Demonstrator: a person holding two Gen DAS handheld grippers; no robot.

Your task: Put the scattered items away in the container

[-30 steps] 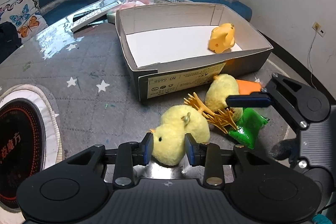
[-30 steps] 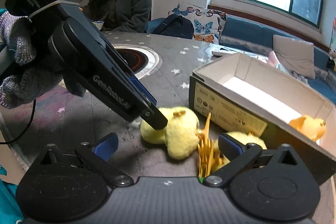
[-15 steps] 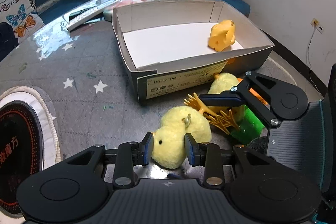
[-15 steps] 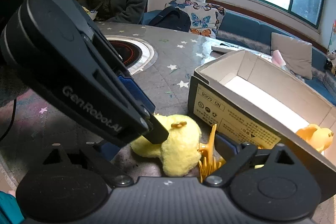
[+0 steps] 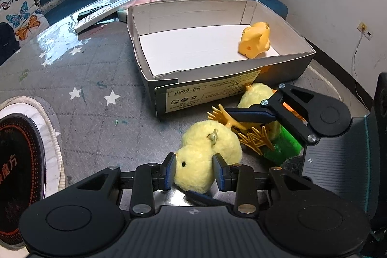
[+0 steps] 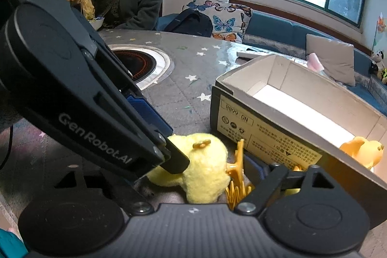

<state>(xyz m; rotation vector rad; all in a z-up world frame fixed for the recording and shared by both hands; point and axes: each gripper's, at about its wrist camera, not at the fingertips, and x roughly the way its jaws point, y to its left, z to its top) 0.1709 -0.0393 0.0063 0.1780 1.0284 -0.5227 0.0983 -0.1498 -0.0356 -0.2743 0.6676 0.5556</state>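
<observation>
Change since the earlier frames: the right tongs (image 5: 249, 113) have moved in over the toy pile, one finger now lying across the orange spiky clip (image 5: 241, 129); the left tongs (image 5: 193, 171) stay set round the same chick.

Item 1. Plush chick (image 5: 208, 151), pale yellow, fluffy, black bead eye, small gold ring on its back. Lies on the bench (image 5: 96, 113) just in front of the box's near wall. Left tongs: blue pads on either side of its head, touching or nearly touching the fur; a firm grip cannot be confirmed.

Item 2. Second plush chick (image 5: 256, 96), same colour, against the box's labelled wall, partly hidden by the right tongs.

Item 3. Orange spiky clip, between the two chicks, touching both.

Item 4. Green plastic toy (image 5: 283, 144), behind the clip, half covered.

Item 5. Orange rubber duck (image 5: 255, 40), already inside the box, at its far right corner.

Container: cardboard box (image 5: 154, 59), grey outside, white inside, open top, label reading "NO: 6688" upside down.

Right tongs: jaws apart, straddling the clip and second chick in the right wrist view; nothing held.

Room: box floor bare apart from the duck. Bench open to the left of the box as far as the round inset hob (image 5: 17, 156). The two tongs crowd the pile, close to one another.
</observation>
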